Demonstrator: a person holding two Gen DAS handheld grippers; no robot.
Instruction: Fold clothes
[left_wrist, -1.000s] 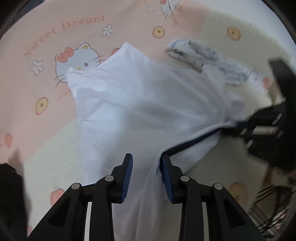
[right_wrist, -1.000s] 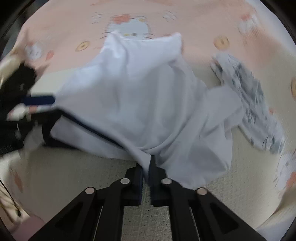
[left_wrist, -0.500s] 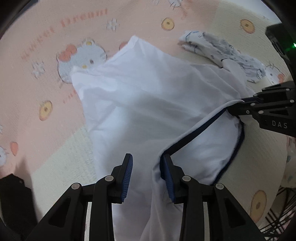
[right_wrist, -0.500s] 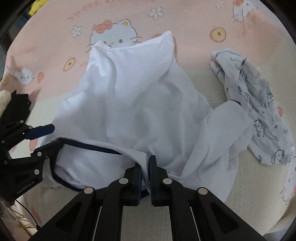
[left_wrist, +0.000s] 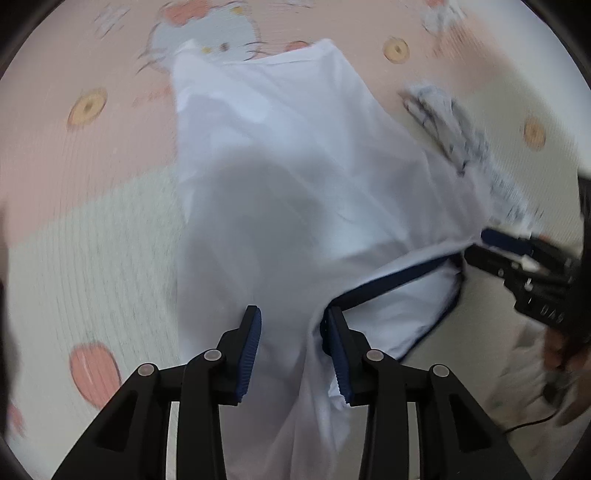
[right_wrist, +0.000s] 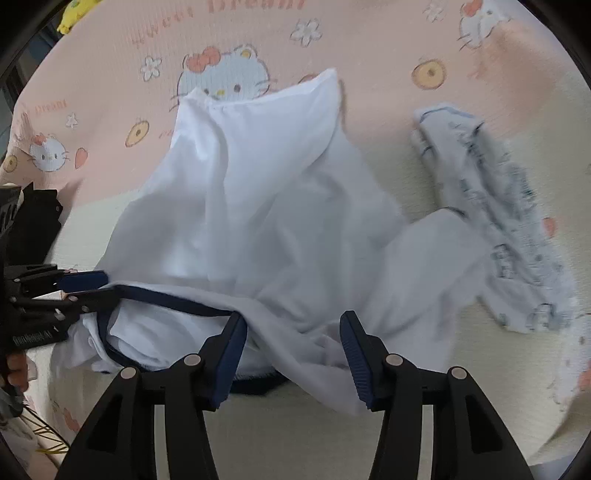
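Note:
A white shirt (left_wrist: 295, 166) with a navy-trimmed neckline (left_wrist: 399, 277) lies crumpled on the bed. My left gripper (left_wrist: 291, 314) has a bunch of the shirt filling the gap between its blue pads, and its jaws are starting to open. From the right wrist view, the shirt (right_wrist: 258, 184) spreads away from my right gripper (right_wrist: 291, 317). Its jaws are opening wide, with fabric lying loose between and under them and neither pad pressing it. The left gripper (right_wrist: 99, 286) sits at the neckline (right_wrist: 166, 299) on the left. The right gripper (left_wrist: 476, 245) shows at the neckline's right end.
A pale blue patterned garment (right_wrist: 498, 221) lies crumpled right of the shirt, also blurred as the patterned garment (left_wrist: 454, 125). The bedsheet (right_wrist: 110, 74) is pink with cartoon cats at the far side and cream nearer me. A hand (left_wrist: 561, 350) holds the right gripper.
The right gripper's jaws went from shut on the shirt's edge to wide apart, letting the fabric drop. The left gripper rolled and shifted, still with cloth between its pads.

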